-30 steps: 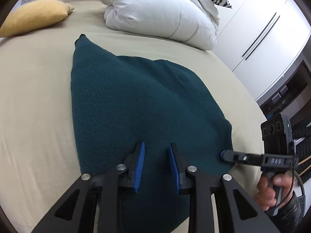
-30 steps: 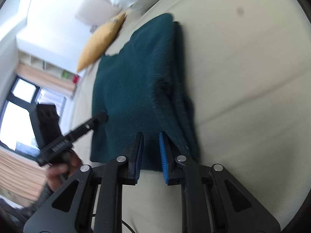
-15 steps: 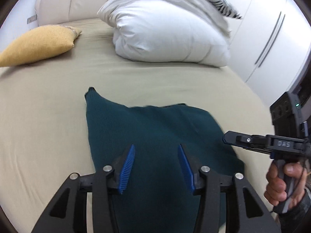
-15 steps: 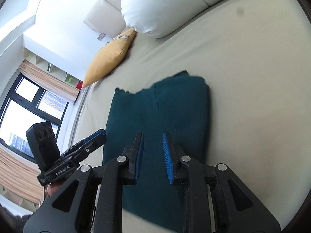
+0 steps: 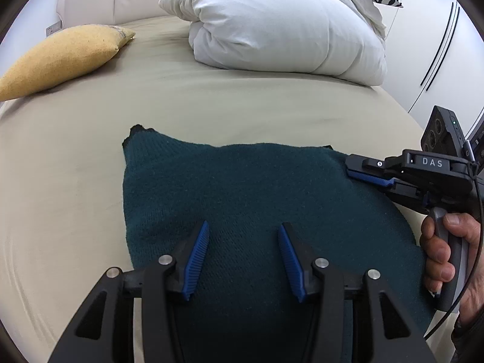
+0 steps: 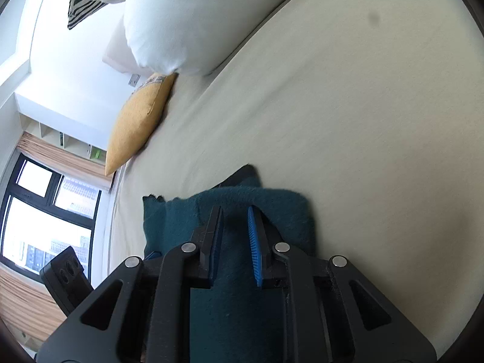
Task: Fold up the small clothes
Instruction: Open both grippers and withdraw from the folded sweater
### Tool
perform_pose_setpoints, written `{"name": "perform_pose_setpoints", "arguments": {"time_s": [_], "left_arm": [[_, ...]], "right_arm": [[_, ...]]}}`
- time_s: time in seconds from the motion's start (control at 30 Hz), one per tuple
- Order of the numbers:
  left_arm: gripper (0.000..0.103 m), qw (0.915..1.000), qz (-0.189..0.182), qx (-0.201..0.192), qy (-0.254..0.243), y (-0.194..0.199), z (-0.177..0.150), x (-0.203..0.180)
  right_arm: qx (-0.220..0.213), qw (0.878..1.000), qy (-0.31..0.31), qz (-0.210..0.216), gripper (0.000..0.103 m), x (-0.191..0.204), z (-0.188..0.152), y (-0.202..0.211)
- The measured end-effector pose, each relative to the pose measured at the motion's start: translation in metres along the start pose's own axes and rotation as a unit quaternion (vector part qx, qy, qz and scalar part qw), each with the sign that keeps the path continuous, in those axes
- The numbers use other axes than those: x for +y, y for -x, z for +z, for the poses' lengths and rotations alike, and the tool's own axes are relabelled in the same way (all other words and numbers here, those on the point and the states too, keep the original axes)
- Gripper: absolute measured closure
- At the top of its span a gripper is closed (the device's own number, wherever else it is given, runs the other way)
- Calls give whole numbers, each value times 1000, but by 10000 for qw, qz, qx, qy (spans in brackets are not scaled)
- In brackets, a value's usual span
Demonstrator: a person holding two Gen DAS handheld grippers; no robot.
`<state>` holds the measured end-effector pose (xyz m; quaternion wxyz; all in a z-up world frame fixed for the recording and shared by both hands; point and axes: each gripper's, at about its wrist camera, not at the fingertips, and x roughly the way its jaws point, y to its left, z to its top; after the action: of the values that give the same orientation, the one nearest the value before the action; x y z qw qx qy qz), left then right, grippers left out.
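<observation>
A dark teal knitted garment (image 5: 242, 199) is lying folded on the beige bed (image 5: 60, 163), near its front edge. The left hand-held gripper (image 5: 243, 249) is hovering over the near part of the garment with its 2 blue-padded fingers (image 5: 198, 252) spread wide apart, gripping nothing. The right hand-held gripper (image 6: 236, 239) is reaching over the garment's right side; in its own view its fingers are standing a little apart with teal fabric showing between them, and I cannot tell whether they are pinching the cloth. In the left wrist view its tips (image 5: 361, 169) are sitting at the garment's far right corner. A yellow cushion (image 5: 60, 60) and a white duvet (image 5: 281, 24) are lying well apart from the garment, toward the head of the bed.
</observation>
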<state>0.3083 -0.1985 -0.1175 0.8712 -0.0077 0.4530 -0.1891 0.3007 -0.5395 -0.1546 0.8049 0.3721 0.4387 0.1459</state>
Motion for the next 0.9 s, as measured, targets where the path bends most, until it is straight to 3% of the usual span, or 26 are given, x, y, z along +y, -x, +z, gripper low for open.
{"name": "perform_pose_setpoints", "arguments": {"time_s": [0.17, 0.23, 0.3, 0.47, 0.6, 0.77, 0.9], "left_arm": [[52, 9999, 68, 33, -76, -1, 0, -1], [52, 9999, 65, 13, -84, -1, -1, 0], [52, 9999, 91, 6, -104, -1, -1, -1], [51, 9998, 156, -5, -160, -2, -2, -2], [51, 9996, 185, -7, -200, -2, -2, -3], [51, 9994, 222, -52, -265, -3, -4, -3], [51, 9993, 242, -56, -269, -3, -5, -4]], "right_arm": [[-542, 9978, -223, -314, 85, -7, 3, 24], [-667, 9975, -159, -163, 82, -1, -1, 39], [-567, 9980, 76, 278, 82, 13, -11, 54], [-17, 9939, 788, 776, 82, 50, -55, 65], [599, 9928, 967, 366, 80, 47, -92, 39], [339, 9936, 799, 728, 81, 25, -107, 42], [278, 9957, 764, 452, 76, 39, -115, 56]]}}
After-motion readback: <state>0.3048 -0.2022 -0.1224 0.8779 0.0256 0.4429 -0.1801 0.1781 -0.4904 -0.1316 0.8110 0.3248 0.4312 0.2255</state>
